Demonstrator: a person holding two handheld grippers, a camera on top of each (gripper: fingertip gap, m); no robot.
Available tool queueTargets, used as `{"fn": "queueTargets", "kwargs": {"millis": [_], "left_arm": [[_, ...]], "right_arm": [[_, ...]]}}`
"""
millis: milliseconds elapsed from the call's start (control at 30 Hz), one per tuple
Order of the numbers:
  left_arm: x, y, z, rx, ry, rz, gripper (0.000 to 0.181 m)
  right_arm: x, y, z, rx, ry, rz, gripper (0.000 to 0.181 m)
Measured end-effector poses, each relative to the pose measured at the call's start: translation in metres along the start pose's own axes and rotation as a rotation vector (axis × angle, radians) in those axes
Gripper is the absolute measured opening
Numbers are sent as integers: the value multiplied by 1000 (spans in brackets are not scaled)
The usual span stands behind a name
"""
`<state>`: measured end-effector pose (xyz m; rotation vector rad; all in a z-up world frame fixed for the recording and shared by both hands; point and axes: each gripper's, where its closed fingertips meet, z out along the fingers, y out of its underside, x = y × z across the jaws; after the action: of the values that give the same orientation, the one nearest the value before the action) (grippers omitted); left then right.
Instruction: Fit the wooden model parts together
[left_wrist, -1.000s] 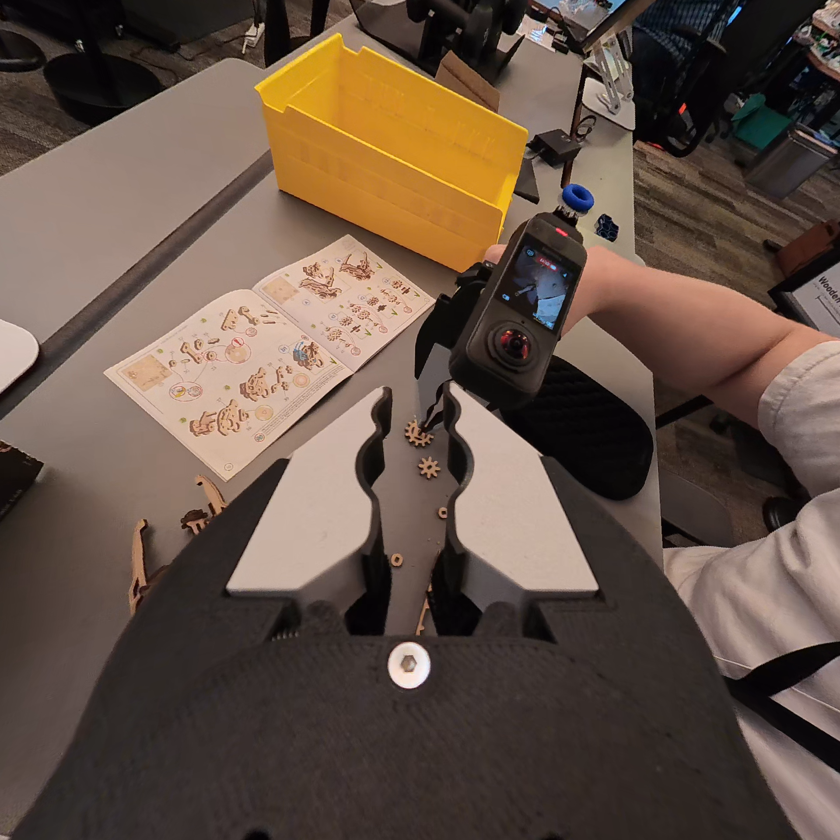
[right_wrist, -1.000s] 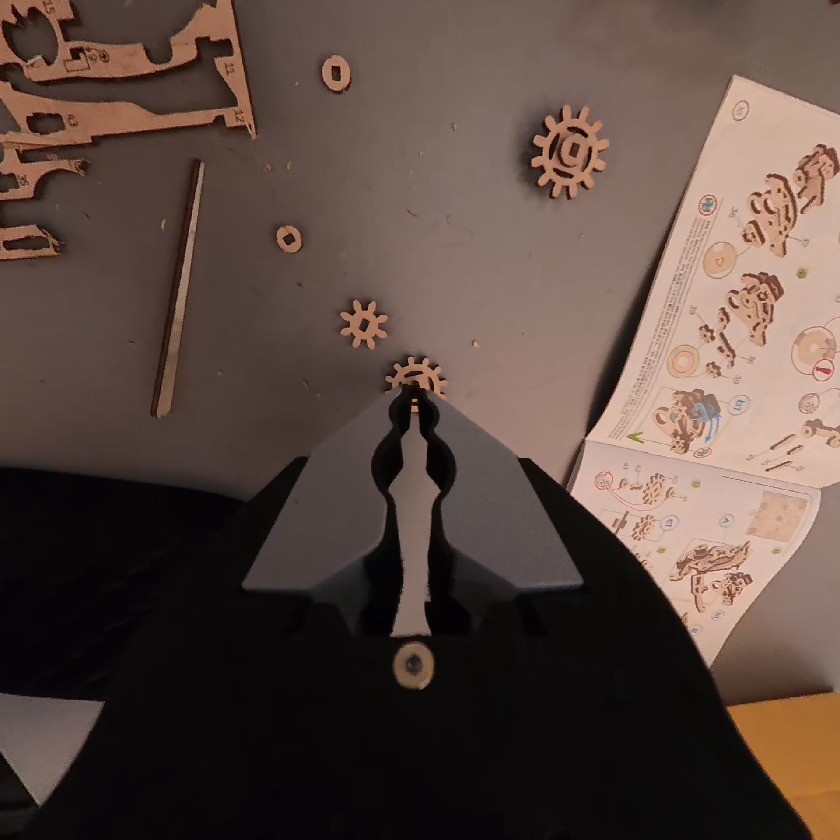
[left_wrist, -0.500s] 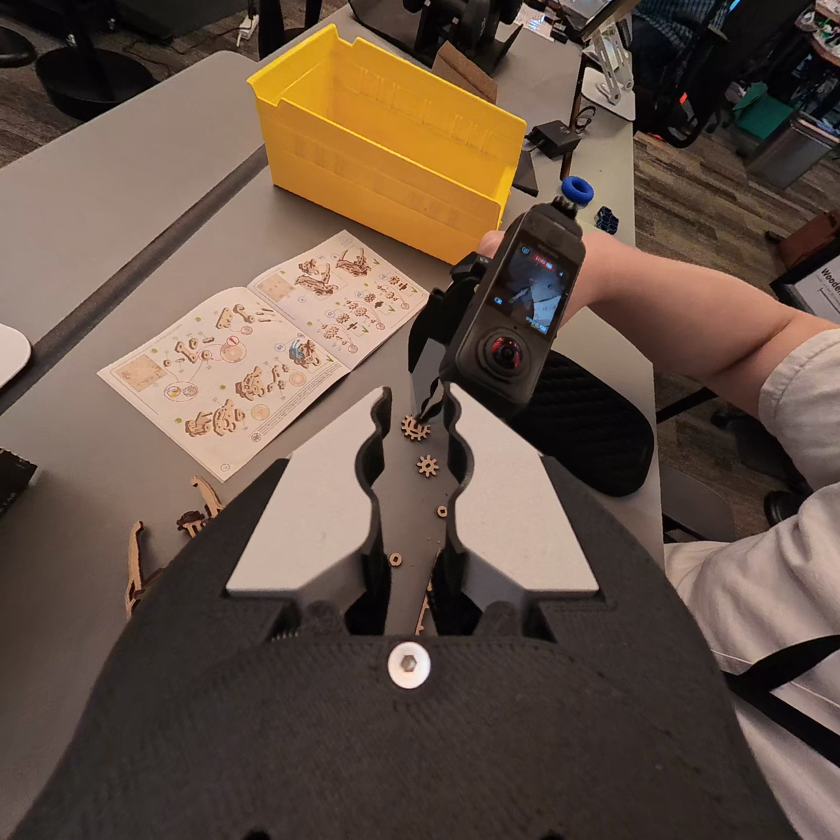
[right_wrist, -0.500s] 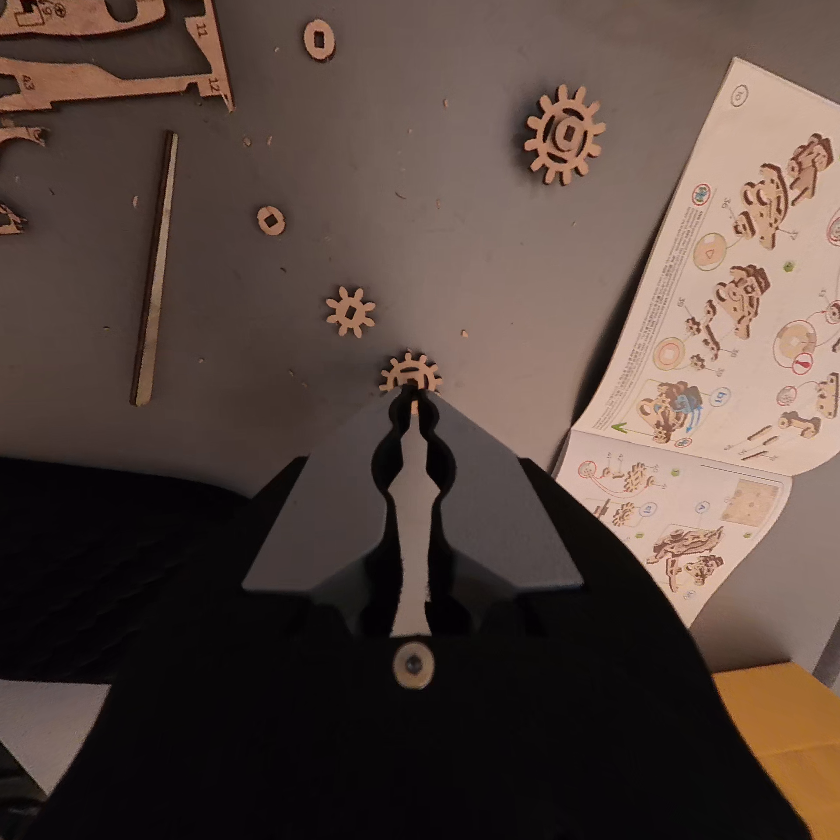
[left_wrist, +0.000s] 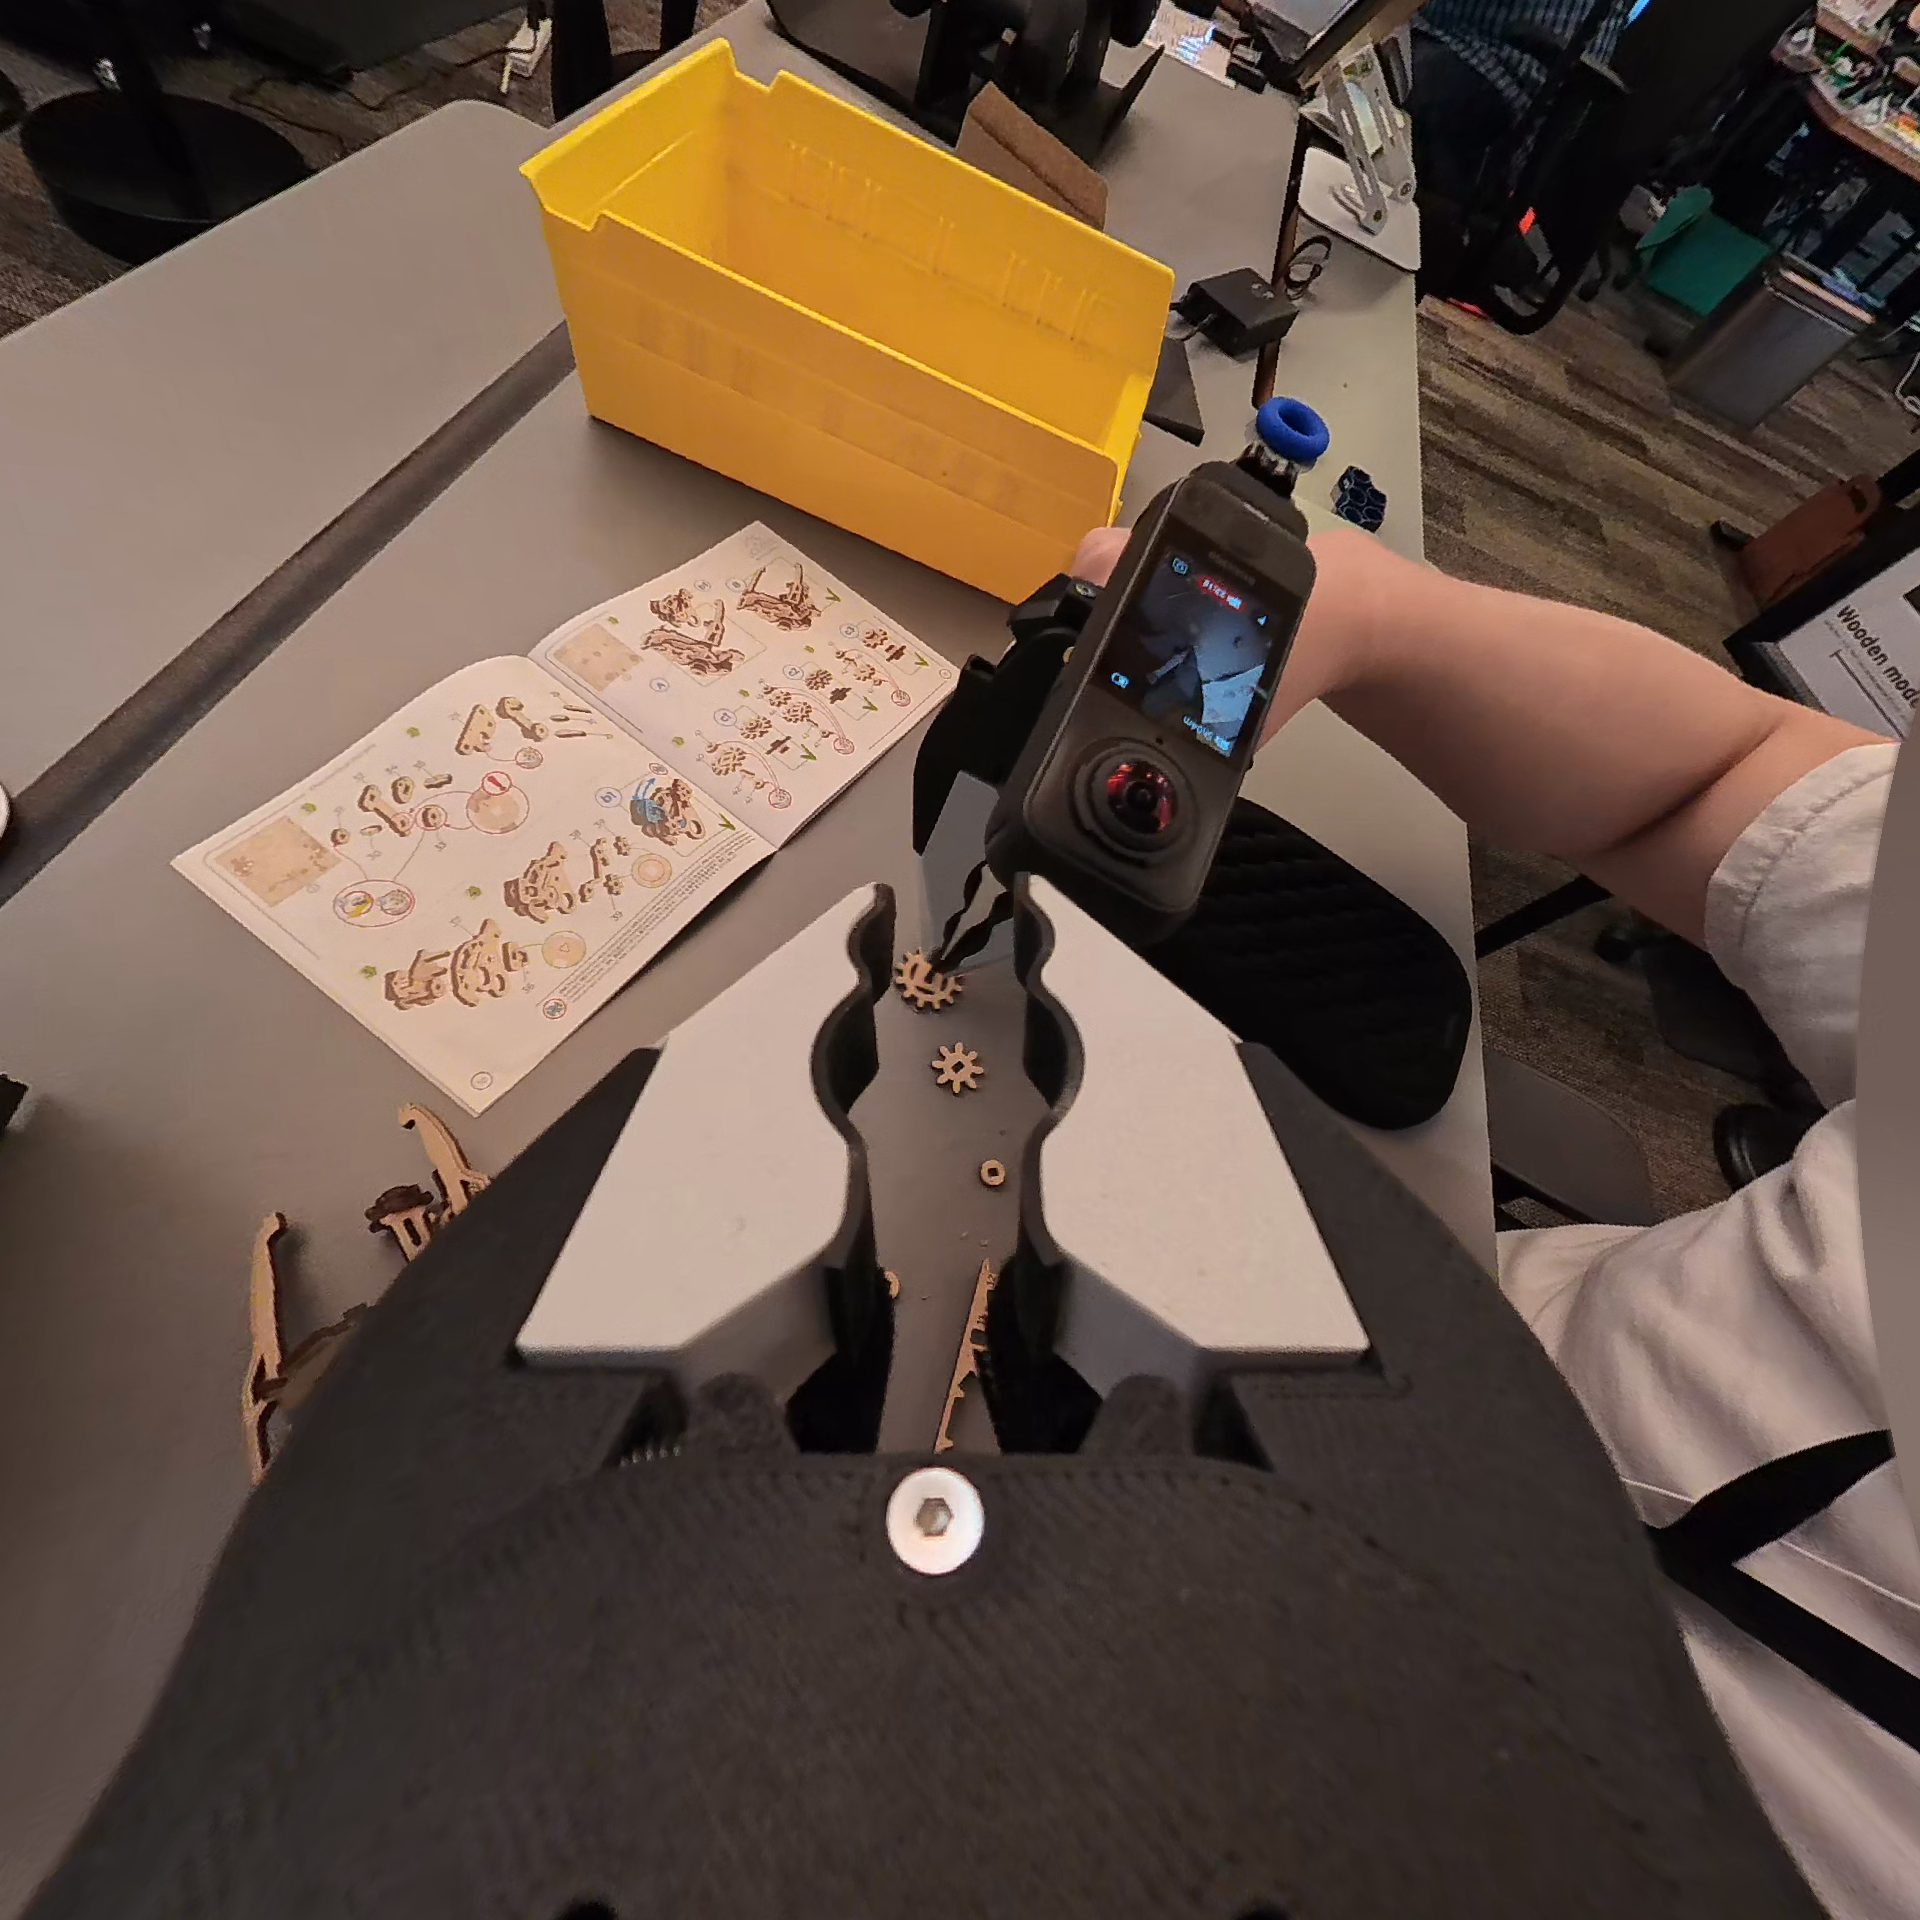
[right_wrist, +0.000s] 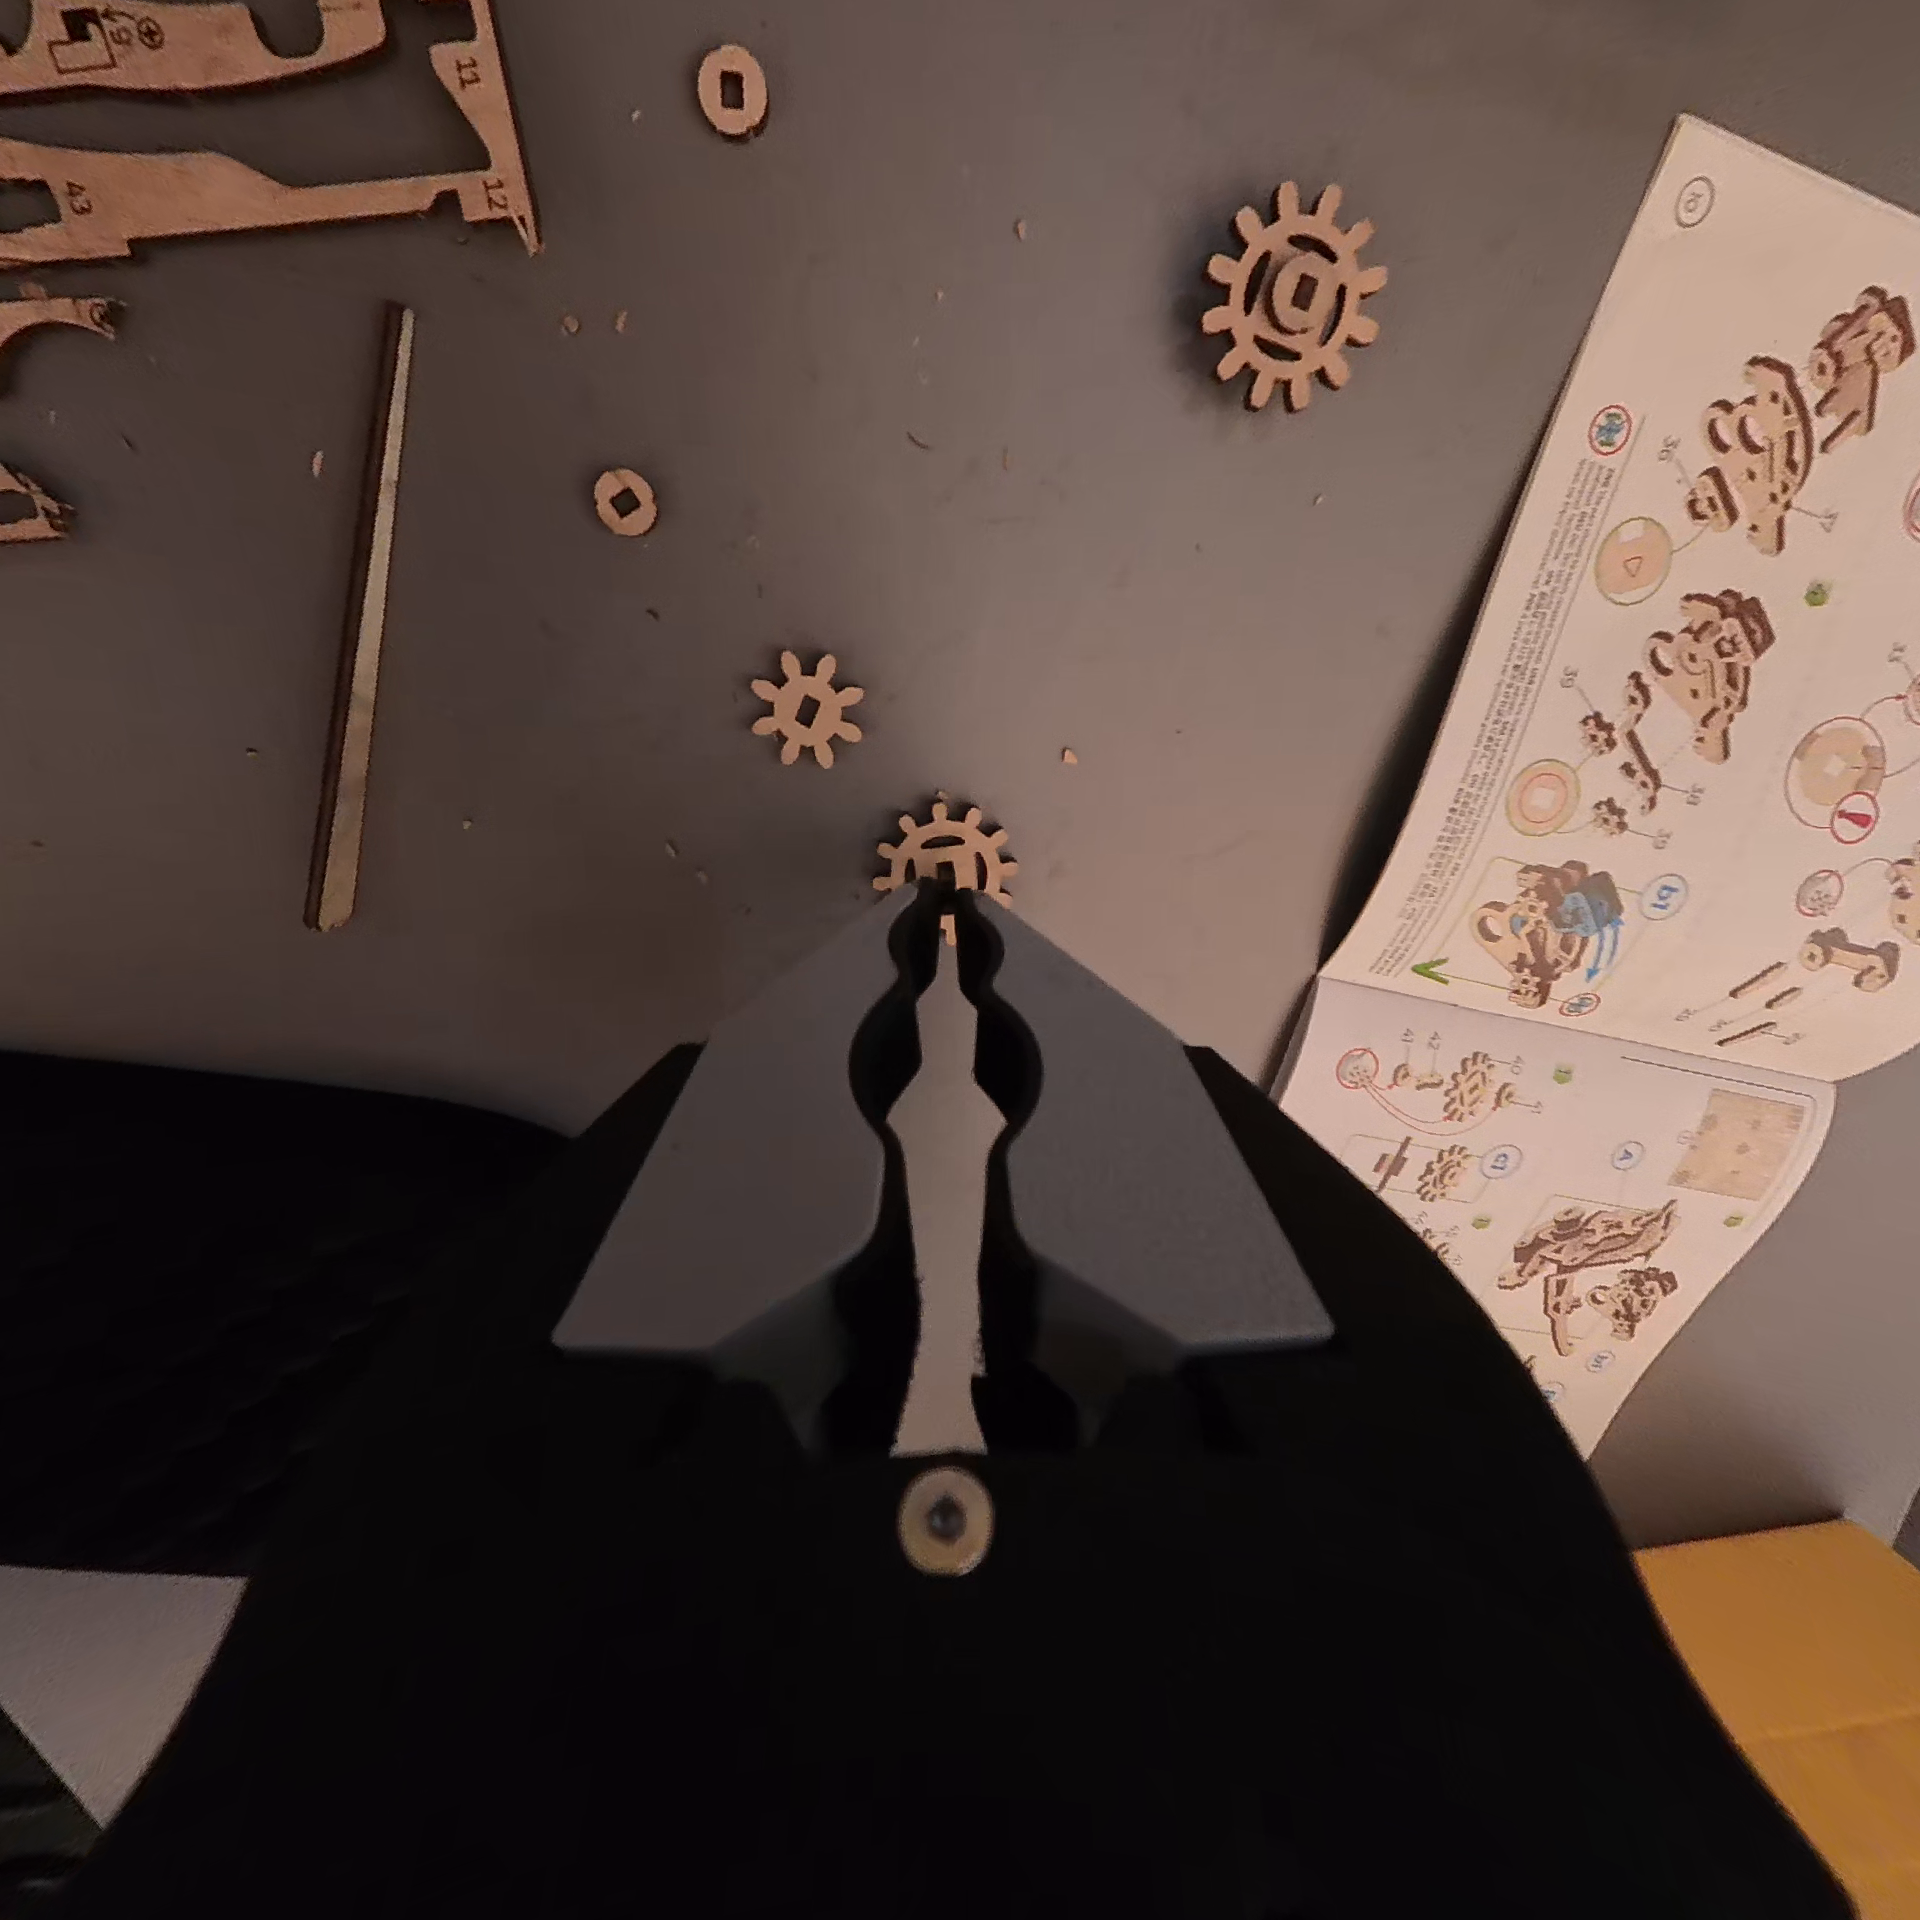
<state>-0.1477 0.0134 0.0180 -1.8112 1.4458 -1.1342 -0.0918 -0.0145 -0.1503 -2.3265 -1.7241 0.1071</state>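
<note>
Small wooden gear (right_wrist: 943, 854) | right gripper (right_wrist: 943, 902) clenched on it | left gripper (left_wrist: 954, 935) released | cut-out sheet (right_wrist: 260, 156) numbered

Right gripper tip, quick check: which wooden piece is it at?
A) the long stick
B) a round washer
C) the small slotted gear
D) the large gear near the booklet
C: the right gripper, jaws nearly closed, sits at the small slotted gear; the large gear lies apart.
</note>
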Motion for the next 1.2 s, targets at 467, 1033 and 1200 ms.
{"fn": "queueTargets", "kwargs": {"millis": [467,1033,1200], "left_arm": [[-5,-2,-5,11,-13,-10,21],[-18,-6,-39,45,-41,-29,23],[-12,44,5,-223,57,19,23]], "right_arm": [[-1,0,3,-57,-1,-23,0],[0,2,3,16,-55,88,0],[0,6,3,119,-68,146,1]]}}
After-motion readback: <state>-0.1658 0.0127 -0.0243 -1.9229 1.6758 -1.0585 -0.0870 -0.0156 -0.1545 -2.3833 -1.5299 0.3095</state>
